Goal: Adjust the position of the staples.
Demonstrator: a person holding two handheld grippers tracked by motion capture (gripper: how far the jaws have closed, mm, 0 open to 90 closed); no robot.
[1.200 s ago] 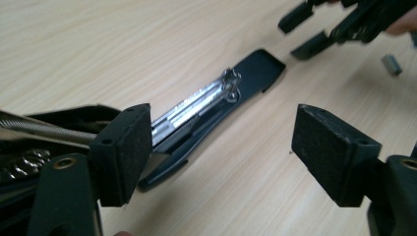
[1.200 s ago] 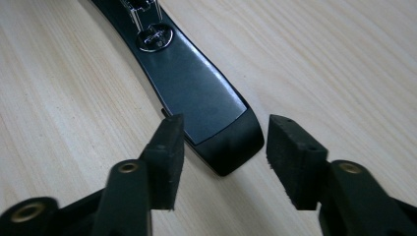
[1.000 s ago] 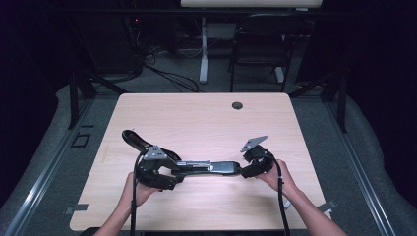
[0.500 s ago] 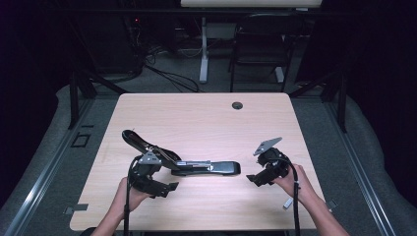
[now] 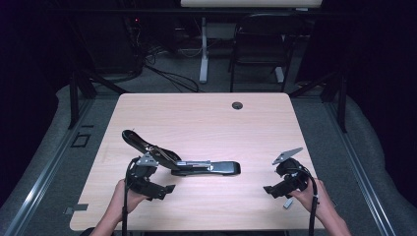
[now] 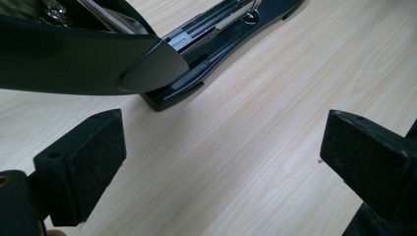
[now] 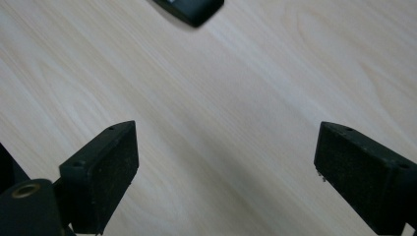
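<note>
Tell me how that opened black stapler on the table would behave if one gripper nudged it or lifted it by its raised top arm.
The stapler lies swung open, its top arm raised to the left, so lifting by that arm would probably let the base pivot and dangle. Its long flat base rests flush on the table, so a nudge would likely slide it, not tip or roll it. The glossy shell looks somewhat slippery.

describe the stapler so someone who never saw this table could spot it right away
On the light wooden table, look at the near left part, just ahead of the left gripper. The stapler is the long black object lying there, swung open, its top arm raised toward the far left and its metal staple channel showing.
</note>
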